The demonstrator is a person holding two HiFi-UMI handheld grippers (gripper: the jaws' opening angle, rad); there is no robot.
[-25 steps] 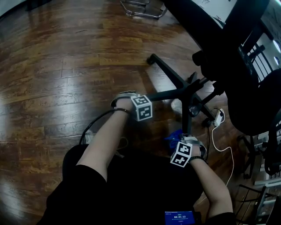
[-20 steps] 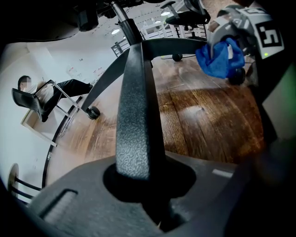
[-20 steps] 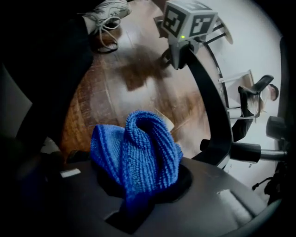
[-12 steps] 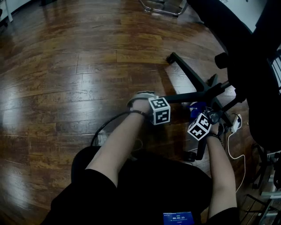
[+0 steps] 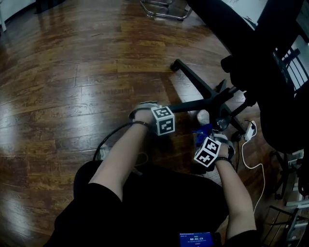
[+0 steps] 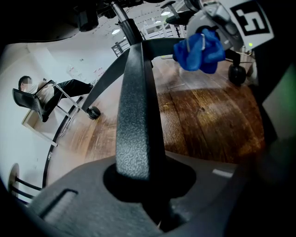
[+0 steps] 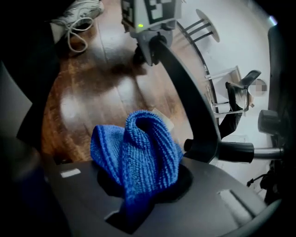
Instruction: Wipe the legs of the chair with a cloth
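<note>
Counts: 2 grippers, 1 cloth, 1 office chair (image 5: 263, 67). The head view resolves 3 base legs off the hub (image 5: 221, 100). Any others are under the chair's black body and can't be counted.

Left gripper (image 6: 138, 178): jaws clamped on one chair leg (image 6: 136, 106), a textured black bar running out toward 12 o'clock.
Right gripper (image 7: 138, 190): jaws pinched on the cloth (image 7: 138, 148), which bunches up out of them in a folded loop.

Cloth position, head view: 4 o'clock from the left gripper's marker cube (image 5: 163, 120) and 7 o'clock from the hub. It sits just beside the same leg the left gripper holds, toward the hub end. No view shows whether it touches the leg.

View differences:
- Head view only: wood floor (image 5: 72, 87), a white plug block (image 5: 249, 129) with white cable at 4 o'clock from the hub, and a black cable (image 5: 108, 140) at 8 o'clock from the left hand.
- Left gripper view only: 2 casters, one at 9 o'clock (image 6: 94, 112) and one at 2 o'clock (image 6: 237, 74). The cloth shows front-on at 1 o'clock.
- Right gripper view only: a white laced sneaker (image 7: 76, 14) at 11 o'clock, and the left gripper on the leg at 12 o'clock.
- Both gripper views, not the head view: a seated person (image 6: 39, 95) in the background.

Cloth look: saturated blue, ribbed weave, folded double, with a darker stripe near one edge.
</note>
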